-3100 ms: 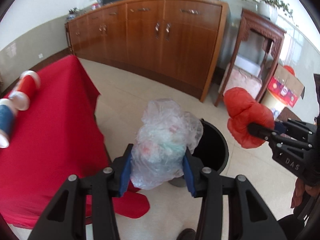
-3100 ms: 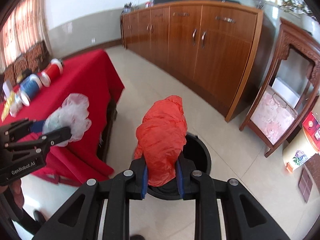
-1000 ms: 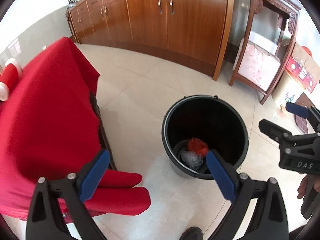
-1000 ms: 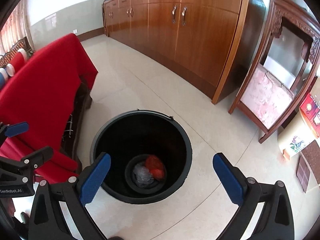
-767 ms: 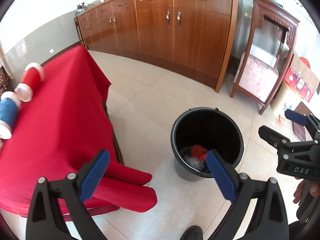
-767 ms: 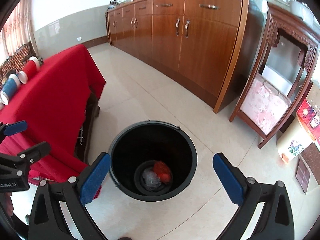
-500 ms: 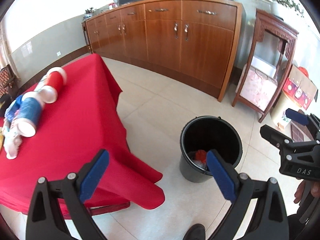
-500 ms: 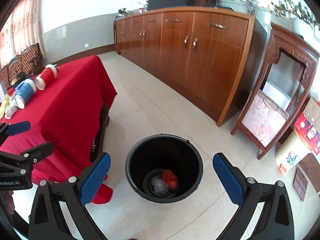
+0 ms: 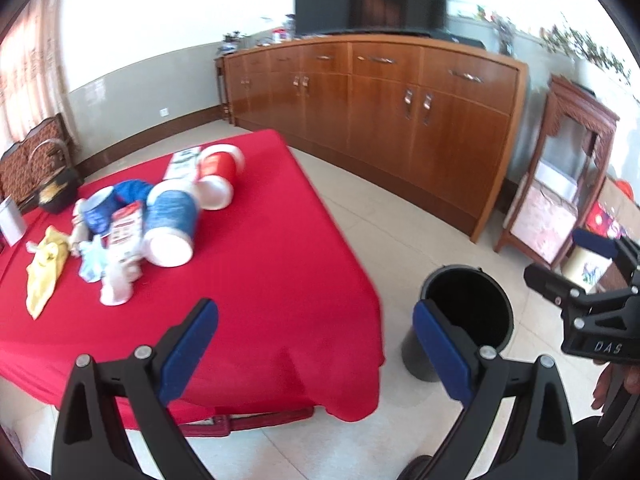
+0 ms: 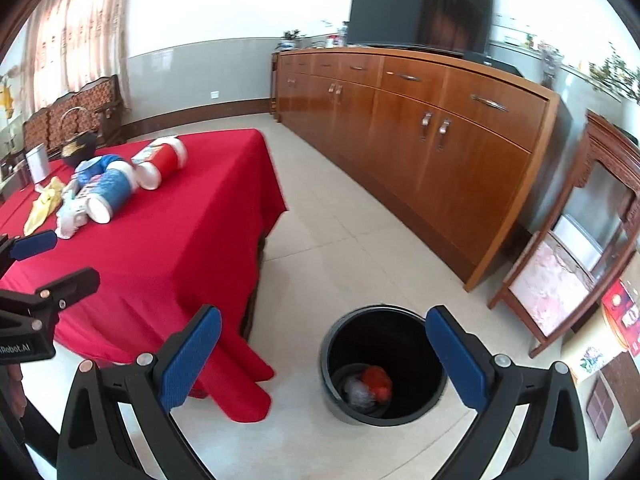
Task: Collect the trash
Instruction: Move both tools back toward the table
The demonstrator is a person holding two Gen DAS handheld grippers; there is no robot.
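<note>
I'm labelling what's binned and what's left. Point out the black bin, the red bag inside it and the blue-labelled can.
black bin (image 10: 434,390): right wrist view, inner wall.
red bag (image 10: 376,380): right wrist view, its middle.
blue-labelled can (image 9: 173,216): left wrist view, label.

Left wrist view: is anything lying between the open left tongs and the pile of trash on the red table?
Nothing visible does. The left tongs hang open over the near part of the red table, and only bare cloth lies between them and the trash pile, whose nearest piece is a white scrap.
</note>
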